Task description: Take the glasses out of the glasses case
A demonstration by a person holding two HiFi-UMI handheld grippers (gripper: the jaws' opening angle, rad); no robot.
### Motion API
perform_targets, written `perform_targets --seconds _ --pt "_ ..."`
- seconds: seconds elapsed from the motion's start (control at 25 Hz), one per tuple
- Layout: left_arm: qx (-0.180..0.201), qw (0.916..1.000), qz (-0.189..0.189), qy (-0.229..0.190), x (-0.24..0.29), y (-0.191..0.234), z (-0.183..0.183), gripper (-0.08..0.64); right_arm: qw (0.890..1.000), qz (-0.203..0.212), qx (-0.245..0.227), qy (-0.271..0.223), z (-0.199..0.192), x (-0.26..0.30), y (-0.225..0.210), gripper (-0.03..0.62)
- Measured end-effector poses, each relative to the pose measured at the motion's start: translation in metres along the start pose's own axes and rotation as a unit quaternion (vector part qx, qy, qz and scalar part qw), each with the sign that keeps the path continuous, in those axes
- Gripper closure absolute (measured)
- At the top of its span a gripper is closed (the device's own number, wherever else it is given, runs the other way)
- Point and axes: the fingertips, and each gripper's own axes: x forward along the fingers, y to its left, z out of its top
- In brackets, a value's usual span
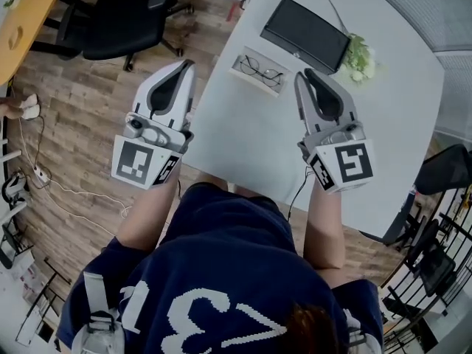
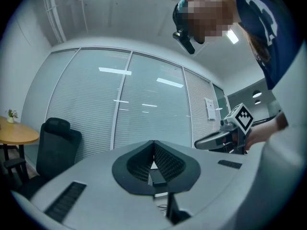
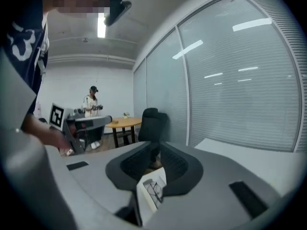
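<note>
Presently, glasses (image 1: 262, 71) are found lying in the open case (image 1: 242, 59) on the table (image 1: 243, 139), between both grippers. Left gripper (image 1: 190, 63) and right gripper (image 1: 301, 73) are clenched, empty.

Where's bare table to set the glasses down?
Bare table between the left tool and right tool, nearer than the glasses. Also bare right of the right tool, nearer than the plant. Crowded far side: black case, plant, glasses.
</note>
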Motion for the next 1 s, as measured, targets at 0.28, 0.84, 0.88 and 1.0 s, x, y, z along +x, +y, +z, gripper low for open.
perform_targets --seconds 0.28,0.84,0.88,1.0 --pt "-0.016 0.9994 -0.005 0.029 0.005 0.007 -0.039 0.546 0.988 0.029 -0.047 0.147 -0.102 0.066 0.005 0.48" --pt "-0.033 0.9964 0.019 0.076 -0.012 0.03 -0.078 0.546 0.94 0.059 -0.024 0.335 -0.238 0.133 0.0 0.49" --pt "-0.035 0.9962 0.02 0.077 -0.014 0.029 -0.08 0.546 0.936 0.059 -0.031 0.344 -0.239 0.134 0.0 0.499" --pt "-0.04 0.9959 0.018 0.08 -0.016 0.026 -0.083 0.546 0.925 0.062 -0.046 0.371 -0.243 0.135 0.0 0.514"
